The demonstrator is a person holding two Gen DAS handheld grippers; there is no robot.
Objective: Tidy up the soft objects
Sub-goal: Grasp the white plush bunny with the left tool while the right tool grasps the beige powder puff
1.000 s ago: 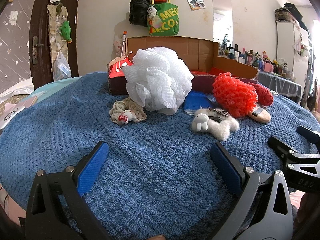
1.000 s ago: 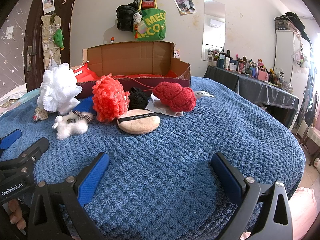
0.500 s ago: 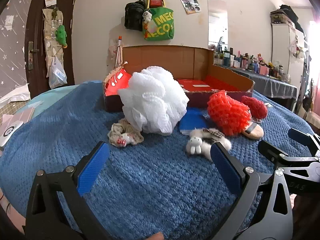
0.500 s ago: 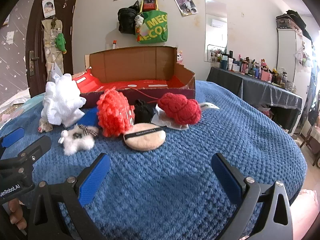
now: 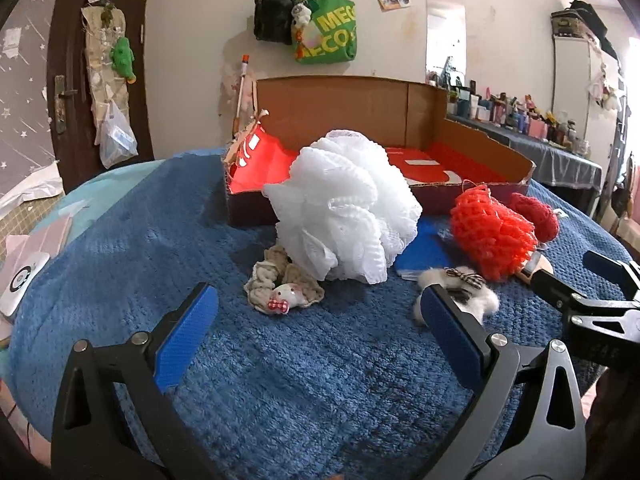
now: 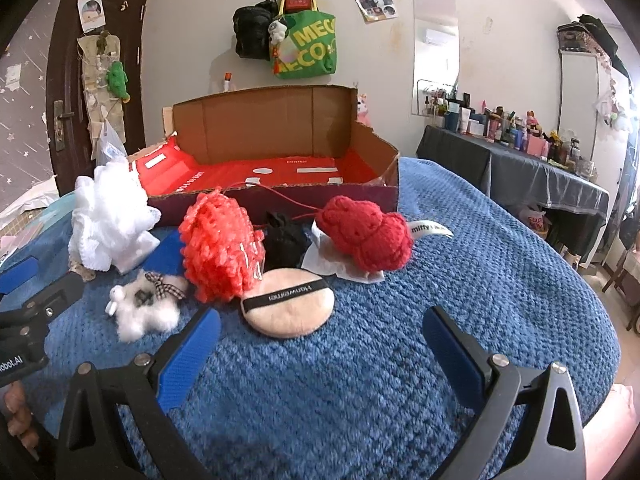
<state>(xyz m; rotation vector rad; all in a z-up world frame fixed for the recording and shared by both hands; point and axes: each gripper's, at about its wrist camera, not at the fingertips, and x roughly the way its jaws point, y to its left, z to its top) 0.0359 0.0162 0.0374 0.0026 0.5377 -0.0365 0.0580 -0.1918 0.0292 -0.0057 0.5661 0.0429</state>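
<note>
**Mia:** What are the two grabbers doing?

**Tom:** The left gripper has its blue fingers spread wide. It holds nothing and touches nothing. It hangs over the fuzzy blue blanket. The right gripper is wide apart too, with nothing in it.

**Mia:** What is closest to them?

**Tom:** Near the left one lies a small beige cloth scrunchie with a tiny white bunny. A fluffy white bunny toy with a checked bow is just beside its right finger. Right in front of the right one sits a round peach powder puff with a black band.

**Mia:** And behind those?

**Tom:** A big white mesh bath ball touches the scrunchie. An orange-red mesh bath ball touches the puff. Next come a small black soft thing and a red knitted lump on white paper.

**Mia:** And farthest?

**Tom:** An open brown cardboard box with a red floor. No soft thing is inside it.
</note>
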